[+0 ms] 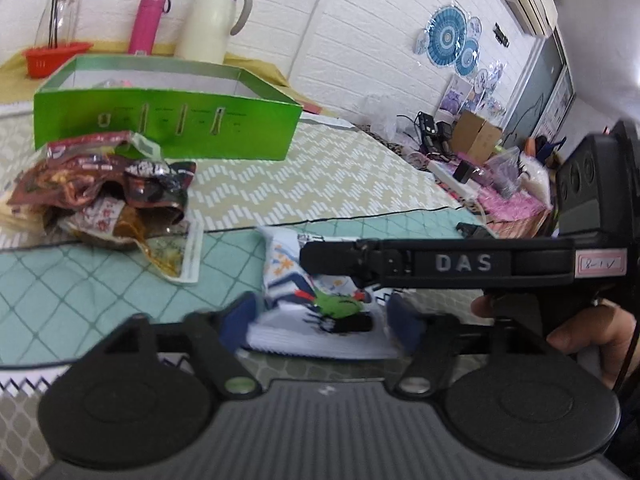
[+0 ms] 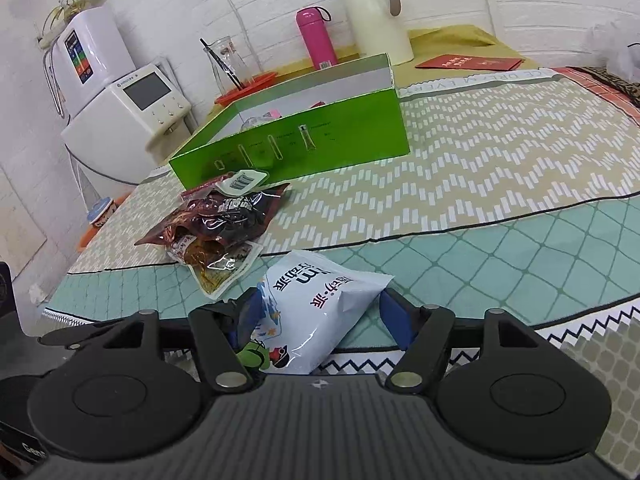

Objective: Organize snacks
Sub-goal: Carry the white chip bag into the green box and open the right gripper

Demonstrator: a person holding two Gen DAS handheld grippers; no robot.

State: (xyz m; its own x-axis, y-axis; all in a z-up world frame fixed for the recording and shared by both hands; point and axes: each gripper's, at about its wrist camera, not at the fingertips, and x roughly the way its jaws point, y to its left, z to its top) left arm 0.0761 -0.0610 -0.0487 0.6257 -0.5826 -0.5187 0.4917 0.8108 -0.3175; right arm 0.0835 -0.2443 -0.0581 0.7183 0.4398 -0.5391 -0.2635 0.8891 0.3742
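White snack bag (image 2: 320, 312) w/ blue/orange print and a green cartoon figure sits at the near edge of the table, on the mint diamond-pattern part of the cloth (image 2: 520, 256). Both grippers are on it.

Right gripper (image 2: 320, 316): blue pads (image 2: 394, 320) spread roughly bag-width, bag lies between them. Left-side pad looks to be touching the bag edge, right-side pad is just beside the bag's corner. Can't tell if it's actually clamped or only bracketing.

Left gripper (image 1: 320, 320): same bag (image 1: 312, 304) between its fingers, pads wide apart, bag looks blurred here. Firm hold or not: can't tell. The right gripper's black body (image 1: 440, 264), marked "DAS", crosses this view from the right w/ the person's hand (image 1: 588, 332) on the handle.

Rest of the snacks: pile of dark red/brown packets (image 2: 218, 220) further in on the cloth, left of the white bag, one clear-edged packet at the front of the pile just beside the bag's top corner. Green open box (image 2: 320, 148) stands right behind the pile on the beige zigzag section; something pink is inside, can't ID it.

Behind the box: pink bottle (image 2: 316, 38), cream thermos jug (image 2: 376, 12), glass carafe (image 2: 228, 64) standing in a red basket (image 1: 56, 58). White water dispenser (image 2: 120, 112) off the table's left end.
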